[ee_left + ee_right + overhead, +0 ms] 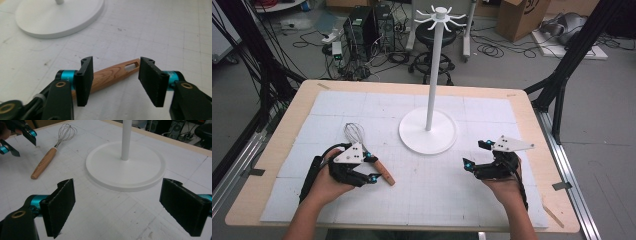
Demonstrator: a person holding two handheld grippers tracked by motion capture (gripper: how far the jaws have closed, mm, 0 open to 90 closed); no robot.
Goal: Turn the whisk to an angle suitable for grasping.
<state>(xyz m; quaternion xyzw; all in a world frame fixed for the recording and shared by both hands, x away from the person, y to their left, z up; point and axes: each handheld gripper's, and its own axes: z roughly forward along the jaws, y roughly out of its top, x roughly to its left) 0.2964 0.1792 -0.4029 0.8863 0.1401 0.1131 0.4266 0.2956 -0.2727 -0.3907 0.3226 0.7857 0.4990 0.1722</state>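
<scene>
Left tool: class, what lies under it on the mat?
Under the open left tool lies the whisk's wooden handle, flat on the white mat. The handle's near end is covered by one finger.

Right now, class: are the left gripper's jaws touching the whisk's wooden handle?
Cannot tell. In the left gripper view the left gripper stands open astride the wooden handle, but one jaw overlaps the handle, hiding any gap or contact.

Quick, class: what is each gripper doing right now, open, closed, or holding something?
Left gripper: open, jaws either side of the whisk handle, not clamped on it.
Right gripper: open, holding nothing, facing the white stand.
</scene>
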